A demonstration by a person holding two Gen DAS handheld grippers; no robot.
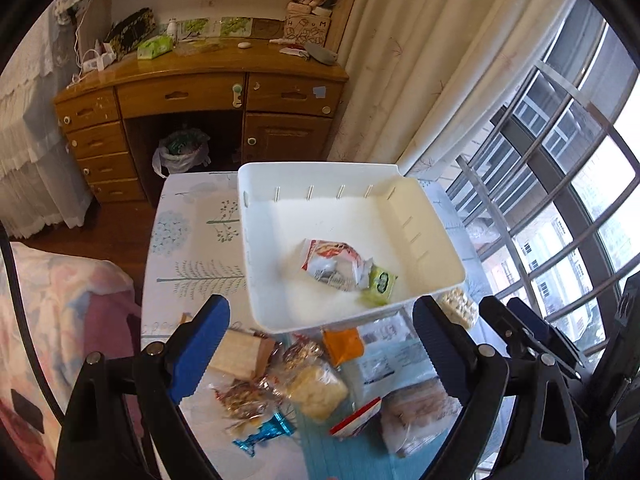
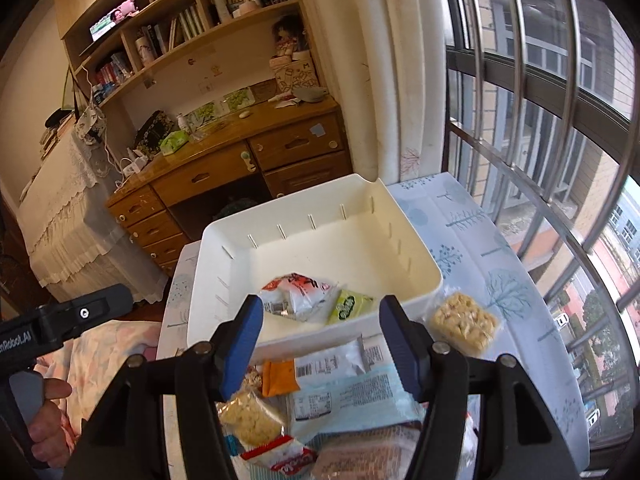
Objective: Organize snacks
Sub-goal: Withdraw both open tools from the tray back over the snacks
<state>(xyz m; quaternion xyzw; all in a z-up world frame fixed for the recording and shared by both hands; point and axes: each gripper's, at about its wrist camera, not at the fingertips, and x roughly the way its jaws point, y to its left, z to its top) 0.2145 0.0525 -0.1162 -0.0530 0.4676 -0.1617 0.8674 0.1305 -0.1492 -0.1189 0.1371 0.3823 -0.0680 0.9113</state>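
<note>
A white plastic bin [image 1: 424,216] [image 2: 416,252] stands on a small table with a leaf-print cloth [image 1: 192,240] [image 2: 472,240]. Inside lie a red-and-white snack packet [image 1: 332,264] [image 2: 296,292] and a small green packet [image 1: 380,282] [image 2: 348,306]. Loose snacks lie in front of the bin: a yellow rice-crisp bar [image 1: 316,390] [image 2: 250,418], an orange packet [image 1: 342,344] [image 2: 280,376], a blue foil candy [image 1: 264,434], another crisp bar [image 2: 460,322]. My left gripper [image 1: 320,344] is open and empty above the pile. My right gripper [image 2: 320,332] is open and empty at the bin's near rim.
A wooden desk with drawers [image 1: 200,92] [image 2: 240,172] stands behind the table. A window with metal bars [image 2: 540,120] is at right, a curtain [image 1: 420,60] beside it. Bedding [image 1: 60,320] lies at left. The left gripper's handle and hand [image 2: 44,400] show in the right wrist view.
</note>
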